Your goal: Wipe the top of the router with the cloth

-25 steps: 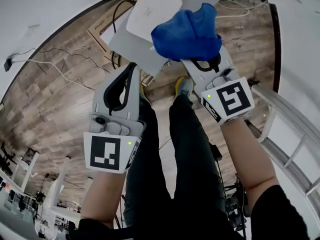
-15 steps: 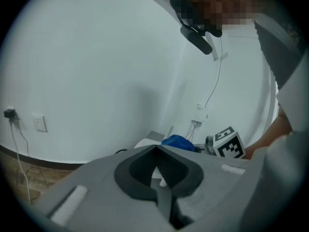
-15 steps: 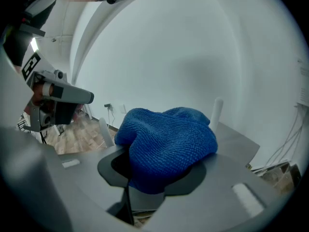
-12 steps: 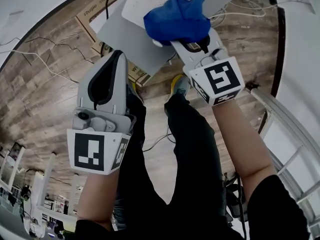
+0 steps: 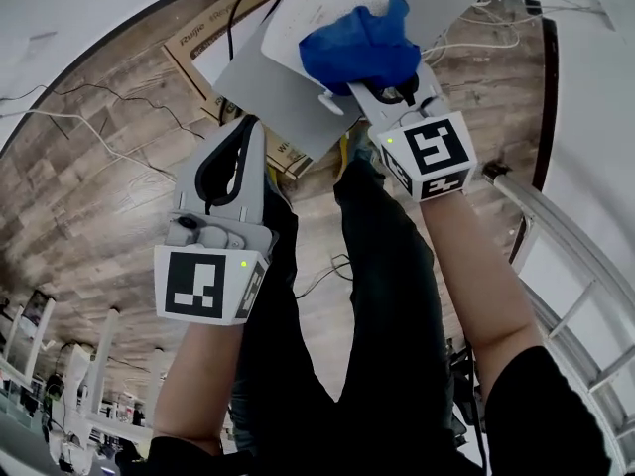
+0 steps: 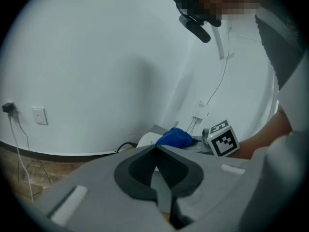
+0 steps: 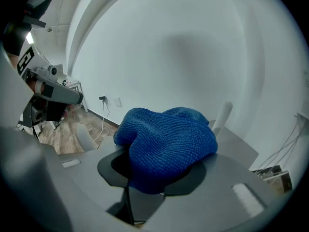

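Low at the left of the head view, the left hand-held gripper (image 5: 246,135) hangs just short of the desk (image 5: 260,92), its jaws pressed together on nothing. Further up, at upper centre, the right hand-held gripper (image 5: 389,85) is clamped on a bunched blue cloth (image 5: 359,46), which rests on the white router (image 5: 298,13) at the top of the frame and covers its right part. Wiping looks to be under way, and the next stroke, I judge, calls for dragging the cloth leftward over the bare top with light, even pressure so the router does not slide.
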The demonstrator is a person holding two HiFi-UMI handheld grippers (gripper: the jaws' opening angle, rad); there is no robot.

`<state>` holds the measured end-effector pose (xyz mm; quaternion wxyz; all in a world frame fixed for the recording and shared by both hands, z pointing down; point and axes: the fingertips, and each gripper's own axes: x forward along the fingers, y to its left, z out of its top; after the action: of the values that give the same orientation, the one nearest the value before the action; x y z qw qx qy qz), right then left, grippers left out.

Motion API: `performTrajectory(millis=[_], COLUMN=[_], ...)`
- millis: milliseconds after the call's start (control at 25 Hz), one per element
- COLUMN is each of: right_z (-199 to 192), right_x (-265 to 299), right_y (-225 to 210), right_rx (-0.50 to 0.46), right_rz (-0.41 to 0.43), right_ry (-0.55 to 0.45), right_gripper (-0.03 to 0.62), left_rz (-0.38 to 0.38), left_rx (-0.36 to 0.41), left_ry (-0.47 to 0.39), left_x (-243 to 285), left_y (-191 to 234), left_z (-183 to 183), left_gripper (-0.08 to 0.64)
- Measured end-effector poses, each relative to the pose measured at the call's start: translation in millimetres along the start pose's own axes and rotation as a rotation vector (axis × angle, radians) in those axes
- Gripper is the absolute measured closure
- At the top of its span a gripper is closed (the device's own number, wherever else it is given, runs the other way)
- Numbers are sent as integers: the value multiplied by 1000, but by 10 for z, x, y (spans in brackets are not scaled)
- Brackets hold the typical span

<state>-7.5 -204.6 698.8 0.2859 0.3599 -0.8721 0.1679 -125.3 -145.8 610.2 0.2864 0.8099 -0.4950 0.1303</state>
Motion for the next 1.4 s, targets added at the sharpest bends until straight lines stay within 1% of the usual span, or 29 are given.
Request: performTrajectory(millis=[80, 160, 280, 360, 480, 560, 720, 880, 1040, 1160, 1240, 1400], right_z=[71, 136, 189, 219, 307, 369, 462, 499, 447, 324, 247, 106], right_x=[101, 182, 248, 298, 413, 492, 638, 714, 704, 562, 461, 257], right_y=[-73, -109, -145, -177, -255, -289, -171, 114, 402, 486, 435, 177], right_rx=[22, 20, -41, -78, -130, -150, -176, -189, -191, -154, -120, -65], right_rz=[-9, -1, 36, 69, 103, 119, 172, 233, 279, 281, 264, 224], right_ry=[-26, -47, -38, -20, -1, 9, 22, 9, -5, -4, -5, 8], right_gripper=[428, 427, 426, 426, 426, 426, 426, 426, 426, 426, 426, 426], left_rz=[19, 50, 100, 121, 136, 150, 184, 218, 225, 212, 189, 139], left_rx=[0, -4, -47, -74, -82, -99, -145, -160, -142, -120, -95, -32], left_ry=[18, 37, 78, 102, 130, 163, 215, 245, 266, 288, 309, 345], left_x=[134, 270, 474, 600, 794, 889, 932, 845, 778, 779, 857, 1079], left_y=[110, 199, 240, 232, 258, 302, 407, 506, 577, 499, 423, 220], left_z=[-23, -82, -187, -227, -253, -285, -333, -395, -457, -506, -505, -411], left_gripper=[560, 560, 560, 560, 560, 560, 560, 560, 560, 560, 560, 560])
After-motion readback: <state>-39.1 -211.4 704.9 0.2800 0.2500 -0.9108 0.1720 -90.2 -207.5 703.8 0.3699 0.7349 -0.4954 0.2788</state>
